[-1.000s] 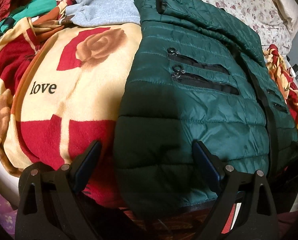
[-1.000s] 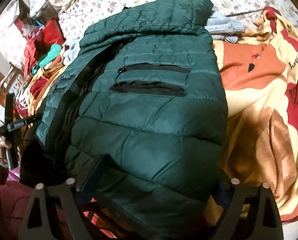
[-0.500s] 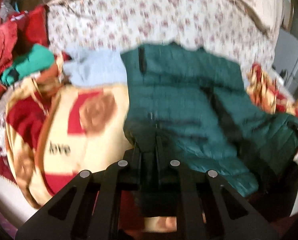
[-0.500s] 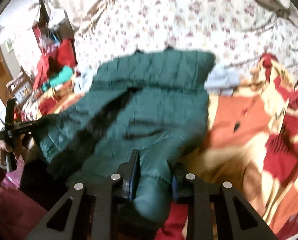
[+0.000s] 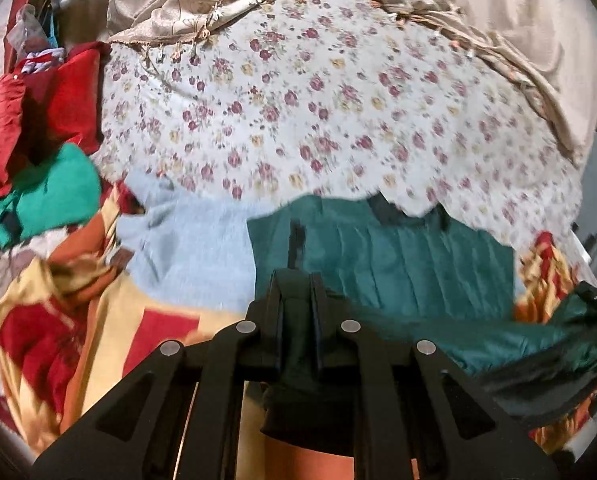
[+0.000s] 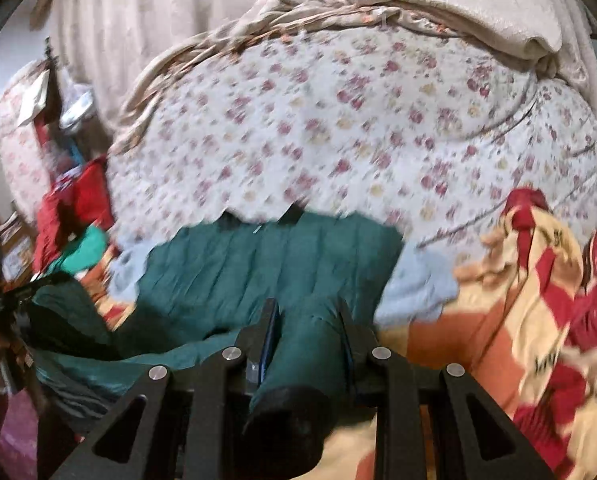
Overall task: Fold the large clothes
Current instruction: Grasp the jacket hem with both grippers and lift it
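Note:
A dark green quilted puffer jacket [image 5: 398,264] lies on the bed over a cream and red rose blanket [image 5: 78,320]. My left gripper [image 5: 296,280] is shut on the jacket's near hem and holds it lifted. In the right wrist view the jacket [image 6: 258,272] stretches away from me, and my right gripper [image 6: 308,308] is shut on a bunched fold of its near hem. The left gripper [image 6: 2,300] shows at the far left of that view, in a hand. The jacket's lower half is raised off the blanket; its collar end lies flat.
A floral quilt [image 5: 318,112] covers the bed beyond the jacket. A pale blue garment [image 5: 186,252] lies beside the collar. Red and teal clothes [image 5: 38,160] are piled at the left. A beige cloth [image 6: 418,8] lies bunched at the back.
Both grippers have shut on the jacket's near hem, which they straddled open a second ago. They have lifted it and moved toward the collar, so both views now look farther up the bed.

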Motion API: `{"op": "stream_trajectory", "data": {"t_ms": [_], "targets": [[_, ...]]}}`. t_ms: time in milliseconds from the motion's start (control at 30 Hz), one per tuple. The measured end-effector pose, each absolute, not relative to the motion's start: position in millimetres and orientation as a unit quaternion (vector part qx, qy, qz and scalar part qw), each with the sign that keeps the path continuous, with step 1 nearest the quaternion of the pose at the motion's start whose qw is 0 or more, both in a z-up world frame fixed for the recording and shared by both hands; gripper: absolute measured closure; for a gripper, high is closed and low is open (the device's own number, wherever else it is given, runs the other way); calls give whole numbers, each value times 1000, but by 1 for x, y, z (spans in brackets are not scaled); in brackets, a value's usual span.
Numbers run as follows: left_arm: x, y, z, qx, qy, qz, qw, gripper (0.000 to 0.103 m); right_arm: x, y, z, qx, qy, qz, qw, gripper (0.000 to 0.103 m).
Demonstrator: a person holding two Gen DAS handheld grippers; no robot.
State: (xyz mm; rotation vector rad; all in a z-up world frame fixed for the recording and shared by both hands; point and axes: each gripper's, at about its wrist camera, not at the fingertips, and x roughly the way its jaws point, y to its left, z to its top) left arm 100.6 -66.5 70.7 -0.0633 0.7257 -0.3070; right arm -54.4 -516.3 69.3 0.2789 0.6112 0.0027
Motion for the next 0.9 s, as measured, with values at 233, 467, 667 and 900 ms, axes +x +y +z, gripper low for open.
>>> {"op": "stream_trajectory", "data": {"t_ms": [233,467,667,900], "targets": [[191,-108,43,-25,371,-104,922,93,43,-552,63,160,297,-41,940,77],[237,-126,4,12,370,-57,927,94,38,-591,50,267,244,-46,931,5],[245,-122,-8,6,388,-59,920,95,41,-596,15,217,310,-24,925,0],[246,-123,-2,14,377,-44,925,95,69,-546,1,150,327,27,933,84]]}}
